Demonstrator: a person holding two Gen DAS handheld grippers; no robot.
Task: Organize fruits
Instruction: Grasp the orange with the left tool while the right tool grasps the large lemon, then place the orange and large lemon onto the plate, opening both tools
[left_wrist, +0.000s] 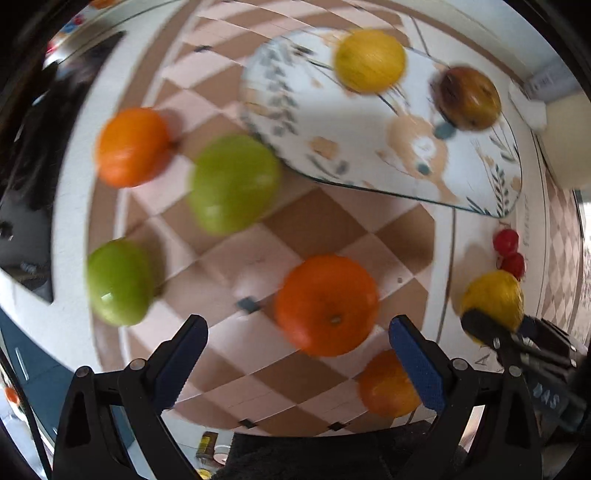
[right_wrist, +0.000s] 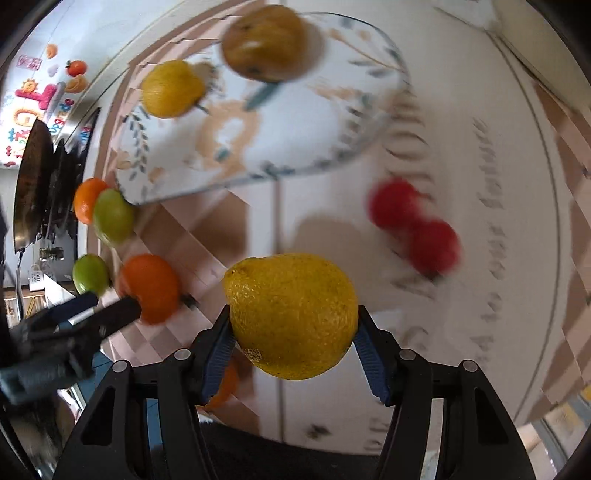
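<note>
My right gripper (right_wrist: 293, 332) is shut on a yellow lemon (right_wrist: 291, 314), held above the checkered cloth; it also shows in the left wrist view (left_wrist: 493, 299). My left gripper (left_wrist: 295, 343) is open and empty, with an orange (left_wrist: 327, 304) lying between and just beyond its fingers. A floral plate (left_wrist: 354, 122) holds another lemon (left_wrist: 369, 61) and a brown fruit (left_wrist: 469, 98); in the right wrist view the plate (right_wrist: 295, 122) lies beyond the held lemon. Two green apples (left_wrist: 232, 182) (left_wrist: 118, 280) and two more oranges (left_wrist: 131, 146) (left_wrist: 386, 384) lie on the cloth.
Two small red fruits (right_wrist: 413, 225) lie on the white border of the cloth to the right; they also show in the left wrist view (left_wrist: 509, 251). A dark pan (right_wrist: 33, 184) stands at the far left. The table edge runs along the near side.
</note>
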